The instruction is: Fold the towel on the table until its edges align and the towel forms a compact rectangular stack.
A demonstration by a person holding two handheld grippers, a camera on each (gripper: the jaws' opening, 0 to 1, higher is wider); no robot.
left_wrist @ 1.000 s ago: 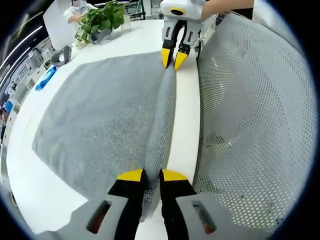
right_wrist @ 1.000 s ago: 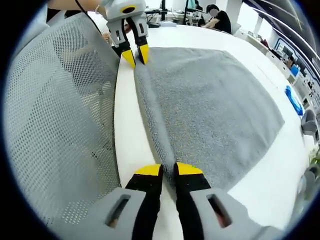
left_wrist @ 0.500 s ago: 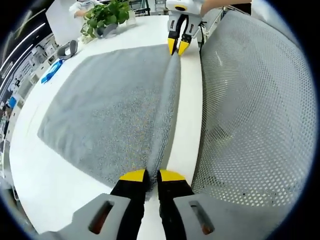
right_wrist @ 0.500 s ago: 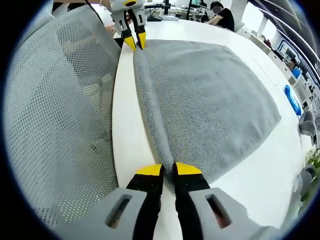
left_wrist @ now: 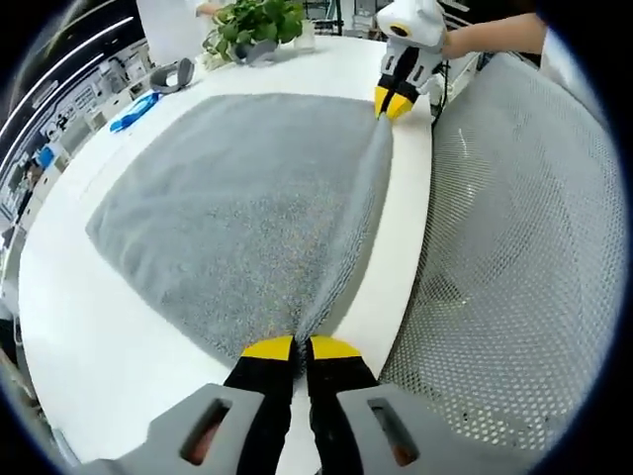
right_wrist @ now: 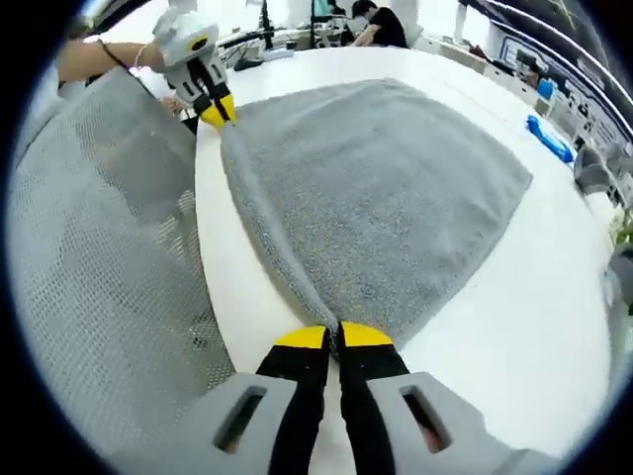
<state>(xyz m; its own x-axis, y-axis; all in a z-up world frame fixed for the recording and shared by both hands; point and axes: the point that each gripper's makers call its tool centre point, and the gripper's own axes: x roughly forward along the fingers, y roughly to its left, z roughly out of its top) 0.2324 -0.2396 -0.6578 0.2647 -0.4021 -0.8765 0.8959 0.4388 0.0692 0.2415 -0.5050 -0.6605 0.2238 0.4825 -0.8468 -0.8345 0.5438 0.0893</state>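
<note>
I'm pinching one near corner of the grey towel (left_wrist: pixel 237 208) in my left gripper (left_wrist: pixel 288 347) at lower centre, its taut near edge running up to my right gripper (left_wrist: pixel 392 102), clamped on the other corner at upper right, while the rest is lying flat on the white table (left_wrist: pixel 69 327). The fold must be going away from both grippers alike, toward the far edge. The left gripper view is showing a potted plant (left_wrist: pixel 253 22) at top; the right gripper view is showing a mesh chair back (right_wrist: pixel 89 287) along its left.

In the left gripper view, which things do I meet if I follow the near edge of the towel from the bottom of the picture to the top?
Left gripper, shut on a towel corner → gray towel → right gripper, shut on the other corner → potted plant.
</note>
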